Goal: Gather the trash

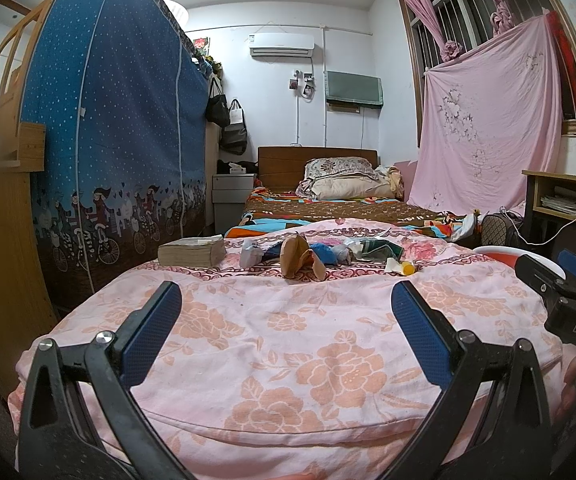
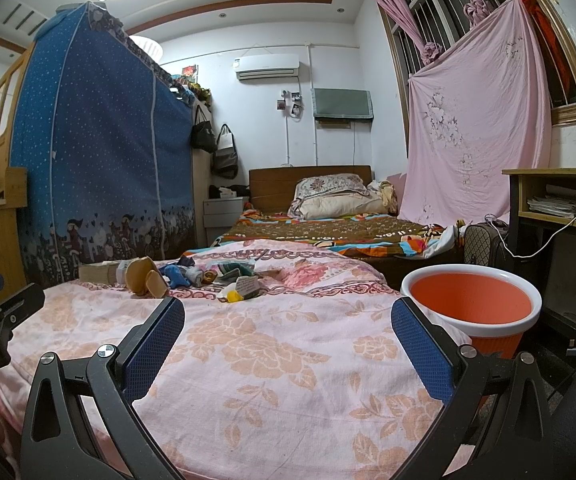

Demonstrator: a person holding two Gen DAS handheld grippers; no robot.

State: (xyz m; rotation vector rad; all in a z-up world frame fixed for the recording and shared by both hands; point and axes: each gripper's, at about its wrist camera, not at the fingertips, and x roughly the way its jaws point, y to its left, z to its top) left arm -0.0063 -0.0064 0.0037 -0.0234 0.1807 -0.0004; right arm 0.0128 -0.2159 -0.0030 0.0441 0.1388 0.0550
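- The trash lies in a loose row across the far part of the pink floral-printed bed cover, straight ahead of both grippers and well apart from them; nothing has been picked up yet.
- Left gripper: jaws spread wide and empty, hovering low over the near end of the bed. The crumpled tan paper piece sits almost dead ahead of it, with a blue crumpled scrap just beside that.
- Right gripper: jaws likewise wide apart, holding nothing. The small yellow-capped white tube and the crumpled printed wrapper lie ahead and slightly left of its centre line, nearer to it than the tan piece is.
- The row of litter runs from the bed's left edge toward its right edge, across both grippers' line of reach.
- A thick worn tan book rests at the left end of the row; probably not trash.
- The orange plastic bin with a white rim stands off the bed's right edge, just beside the right gripper; what shows of its inside looks empty.
- Judgement: the right hand is better placed, both for the tube and for the drop into the bin.
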